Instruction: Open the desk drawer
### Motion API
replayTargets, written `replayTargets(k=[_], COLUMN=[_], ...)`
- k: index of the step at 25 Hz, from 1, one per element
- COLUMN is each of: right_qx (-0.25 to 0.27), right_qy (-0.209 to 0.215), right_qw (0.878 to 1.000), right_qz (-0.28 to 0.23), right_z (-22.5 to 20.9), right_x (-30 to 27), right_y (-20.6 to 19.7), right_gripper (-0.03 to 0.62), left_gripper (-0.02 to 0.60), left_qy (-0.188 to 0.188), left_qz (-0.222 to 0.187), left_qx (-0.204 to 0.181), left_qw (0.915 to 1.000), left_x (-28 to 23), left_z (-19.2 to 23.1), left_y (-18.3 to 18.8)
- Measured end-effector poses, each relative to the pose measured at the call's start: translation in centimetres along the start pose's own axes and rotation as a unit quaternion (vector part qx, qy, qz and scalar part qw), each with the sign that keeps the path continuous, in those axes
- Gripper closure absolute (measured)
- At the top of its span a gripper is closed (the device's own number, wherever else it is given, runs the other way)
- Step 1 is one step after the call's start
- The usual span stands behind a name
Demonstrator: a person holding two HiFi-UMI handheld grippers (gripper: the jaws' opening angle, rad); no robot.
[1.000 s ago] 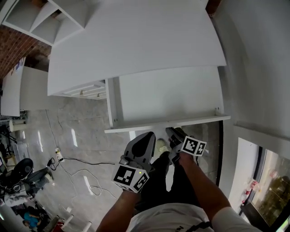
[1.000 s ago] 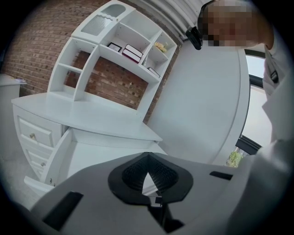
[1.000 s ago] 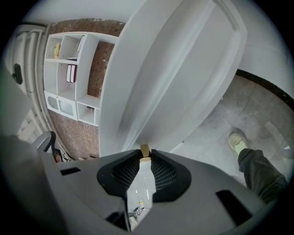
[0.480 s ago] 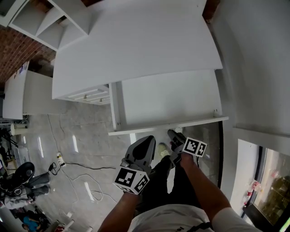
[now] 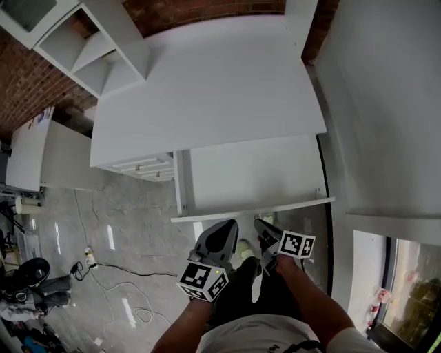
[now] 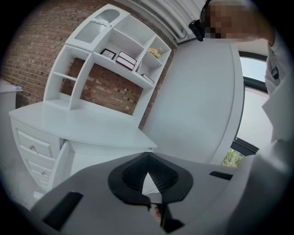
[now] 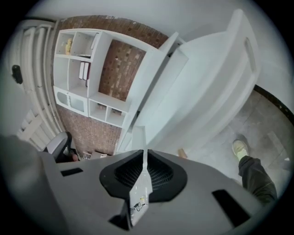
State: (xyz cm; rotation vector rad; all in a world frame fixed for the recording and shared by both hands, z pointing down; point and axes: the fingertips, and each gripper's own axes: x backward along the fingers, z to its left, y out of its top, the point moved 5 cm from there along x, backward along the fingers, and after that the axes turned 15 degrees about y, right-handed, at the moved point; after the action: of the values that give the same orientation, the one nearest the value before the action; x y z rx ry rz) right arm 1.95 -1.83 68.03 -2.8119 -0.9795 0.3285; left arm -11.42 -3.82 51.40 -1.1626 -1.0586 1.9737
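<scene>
Head view, looking steeply down. Nearest the body, both tools are held close above the person's legs, with a shoe [image 5: 246, 248] on the floor [image 5: 117, 227] between them. The left tool [image 5: 224, 226] has its pad tips touching and grips nothing. The right tool [image 5: 260, 224] shows only a thin slit between its pads; its jaws are closing, with nothing between them. Just beyond, and apart from both tools, lies the front panel [image 5: 275, 205] of the drawer [image 5: 251, 169], which stands drawn well out from under the bench [image 5: 207, 89], its white interior bare. A stack of smaller drawers [image 5: 141, 165] sits under the bench's left end. Farther off are a white shelf unit [image 5: 83, 41] and a brick wall [image 5: 207, 10].

The opening appears essentially complete, so the step in hand is judged to be a clean withdrawal. To do it well, keep both tools short of the projecting front panel, avoid any forward nudge that would slide the drawer back, and confirm that it sits square on its runners.
</scene>
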Motion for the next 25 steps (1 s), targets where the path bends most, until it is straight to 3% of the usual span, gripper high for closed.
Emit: replayTargets(k=[6, 12, 18, 25], right_qx=[0.076, 0.164, 0.266, 0.365], right_qy=[0.044, 0.079, 0.086, 0.085], right_qw=[0.996, 0.983, 0.960, 0.927], right_qz=[0.003, -0.002, -0.008, -0.011], right_z=[7.6, 16.5, 24.9, 31.2], right_x=[-0.8, -1.0, -0.9, -1.1], right_y=[3.1, 6.3, 8.7, 10.2], right_gripper=[0.569, 0.576, 0.576, 0.576], left_gripper=[0.569, 0.569, 0.569, 0.569], left_qy=[0.002, 0.005, 0.006, 0.001], left_qz=[-0.015, -0.037, -0.058, -0.098], left_qx=[-0.008, -0.012, -0.020, -0.028], left_qw=[0.9999, 0.9992, 0.9981, 0.9948], left_x=[1.1, 3.0, 4.7, 6.0], left_z=[-0.6, -1.7, -2.9, -3.4], left_y=[3.1, 7.6, 12.6, 17.2])
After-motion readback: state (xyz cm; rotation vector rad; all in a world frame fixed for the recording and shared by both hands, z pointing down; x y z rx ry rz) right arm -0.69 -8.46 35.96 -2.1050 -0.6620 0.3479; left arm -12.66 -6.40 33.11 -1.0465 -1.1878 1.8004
